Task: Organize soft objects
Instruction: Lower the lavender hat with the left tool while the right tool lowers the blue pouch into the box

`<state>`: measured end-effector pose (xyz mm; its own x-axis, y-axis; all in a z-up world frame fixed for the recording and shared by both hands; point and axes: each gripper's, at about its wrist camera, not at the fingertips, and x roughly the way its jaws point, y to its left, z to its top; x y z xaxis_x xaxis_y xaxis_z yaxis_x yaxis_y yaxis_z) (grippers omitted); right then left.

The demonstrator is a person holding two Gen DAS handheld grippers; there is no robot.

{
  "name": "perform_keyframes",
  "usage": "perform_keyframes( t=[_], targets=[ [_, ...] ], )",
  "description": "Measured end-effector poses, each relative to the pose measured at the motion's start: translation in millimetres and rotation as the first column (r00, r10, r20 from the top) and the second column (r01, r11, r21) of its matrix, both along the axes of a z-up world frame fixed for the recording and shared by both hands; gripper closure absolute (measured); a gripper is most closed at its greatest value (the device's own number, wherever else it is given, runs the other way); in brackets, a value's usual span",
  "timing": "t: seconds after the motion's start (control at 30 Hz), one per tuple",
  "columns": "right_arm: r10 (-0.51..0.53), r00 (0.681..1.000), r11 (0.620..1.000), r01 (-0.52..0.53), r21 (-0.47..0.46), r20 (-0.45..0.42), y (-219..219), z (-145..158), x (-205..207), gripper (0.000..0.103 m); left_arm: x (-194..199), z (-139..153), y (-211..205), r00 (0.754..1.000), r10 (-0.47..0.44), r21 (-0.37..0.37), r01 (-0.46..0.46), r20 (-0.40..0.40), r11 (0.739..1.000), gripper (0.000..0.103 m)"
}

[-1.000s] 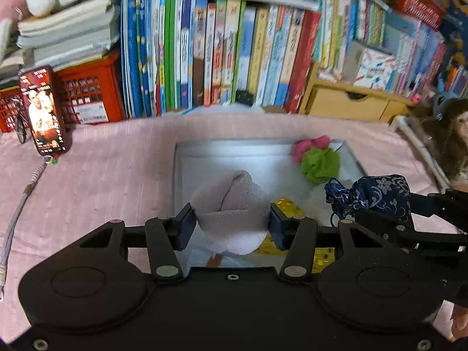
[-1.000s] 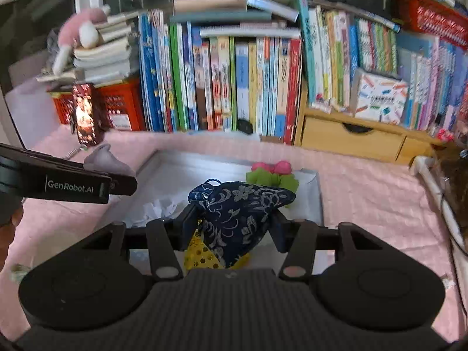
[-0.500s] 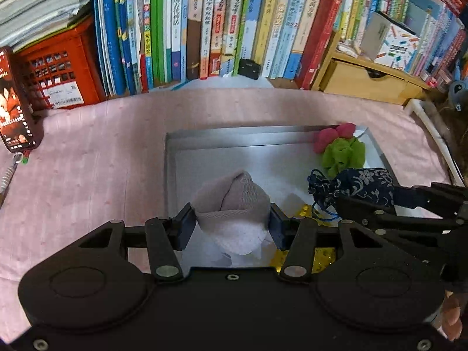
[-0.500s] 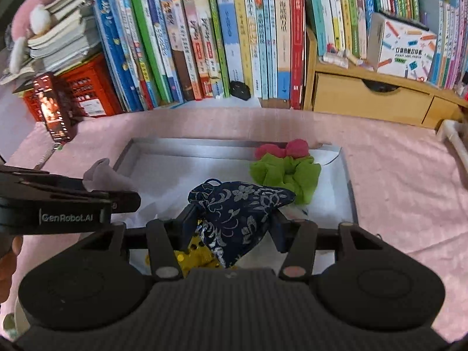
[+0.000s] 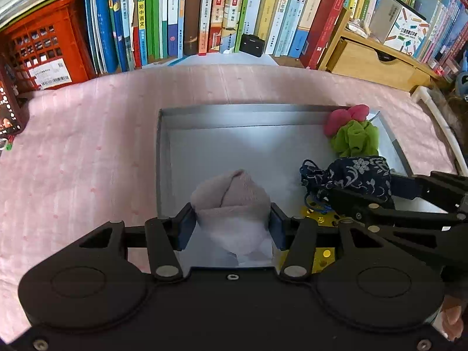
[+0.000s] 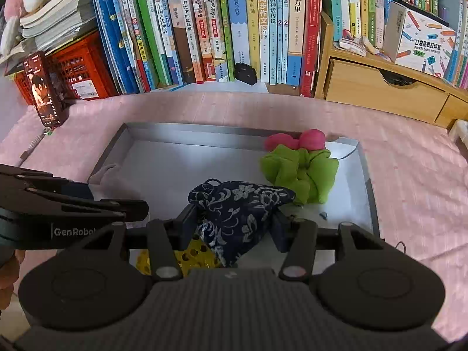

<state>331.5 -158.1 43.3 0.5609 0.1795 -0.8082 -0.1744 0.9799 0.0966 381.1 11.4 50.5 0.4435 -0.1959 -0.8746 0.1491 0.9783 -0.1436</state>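
My left gripper (image 5: 231, 225) is shut on a pale pink-grey cloth (image 5: 231, 201) and holds it over the near left part of the grey tray (image 5: 234, 109). My right gripper (image 6: 231, 226) is shut on a dark blue floral pouch (image 6: 239, 204) over the tray's (image 6: 204, 128) near middle; the pouch also shows in the left wrist view (image 5: 356, 177). A green scrunchie (image 6: 298, 172) and a pink scrunchie (image 6: 295, 140) lie in the tray's far right corner. A yellow dotted item (image 6: 196, 256) lies in the tray under the pouch.
The tray sits on a pink cloth-covered surface (image 5: 76, 152). Behind it stand a row of books (image 6: 219, 23), a red crate (image 6: 79, 67), a phone (image 6: 42, 96) propped at left and a wooden drawer unit (image 6: 380, 90) at right.
Both grippers have moved forward and down over the tray with their loads still held. The tray and the books now look nearer and larger.
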Motion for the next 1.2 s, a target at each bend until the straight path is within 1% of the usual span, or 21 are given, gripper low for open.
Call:
perform_keyframes(
  t=[0.13, 0.43, 0.53, 0.63, 0.67, 0.8, 0.97, 1.1, 1.2],
  targets=[
    [0.008, 1.000, 1.000, -0.008, -0.002, -0.005, 1, -1, 0, 0.047, 2, -2, 2, 0.999, -0.009, -0.038, 0.008, -0.036, 0.999, 0.053],
    [0.019, 1.000, 1.000, -0.019, -0.009, -0.006, 2, -2, 0, 0.043, 3, -3, 3, 0.999, -0.005, -0.036, 0.003, -0.038, 0.999, 0.052],
    [0.018, 1.000, 1.000, -0.019, -0.008, -0.005, 2, -2, 0, 0.042, 2, -3, 4, 0.999, -0.003, -0.032, 0.002, -0.035, 0.999, 0.050],
    [0.018, 1.000, 1.000, -0.018, -0.012, 0.000, 2, -1, -1, 0.035, 0, -3, 5, 1.000, -0.001, -0.024, 0.001, -0.026, 1.000, 0.048],
    [0.017, 1.000, 1.000, -0.017, -0.014, 0.003, 3, 0, -1, 0.032, 0, -2, 6, 1.000, 0.000, -0.021, -0.001, -0.025, 1.000, 0.047],
    [0.020, 1.000, 1.000, -0.020, -0.019, 0.011, 3, 2, -4, 0.031, -4, 1, 7, 1.000, 0.003, -0.011, -0.004, -0.017, 1.000, 0.044],
    [0.024, 0.999, 1.000, -0.024, -0.020, 0.030, 3, 8, -10, 0.030, -10, 7, 10, 1.000, 0.013, -0.021, -0.014, -0.005, 1.000, 0.041],
    [0.021, 0.998, 1.000, -0.021, -0.016, 0.051, 0, 15, -15, 0.027, -16, 15, 12, 1.000, 0.018, -0.026, -0.018, 0.013, 0.999, 0.035],
    [0.018, 0.998, 1.000, -0.017, -0.008, 0.063, -2, 21, -21, 0.026, -22, 21, 13, 1.000, 0.016, -0.032, -0.015, 0.025, 0.999, 0.034]
  ],
)
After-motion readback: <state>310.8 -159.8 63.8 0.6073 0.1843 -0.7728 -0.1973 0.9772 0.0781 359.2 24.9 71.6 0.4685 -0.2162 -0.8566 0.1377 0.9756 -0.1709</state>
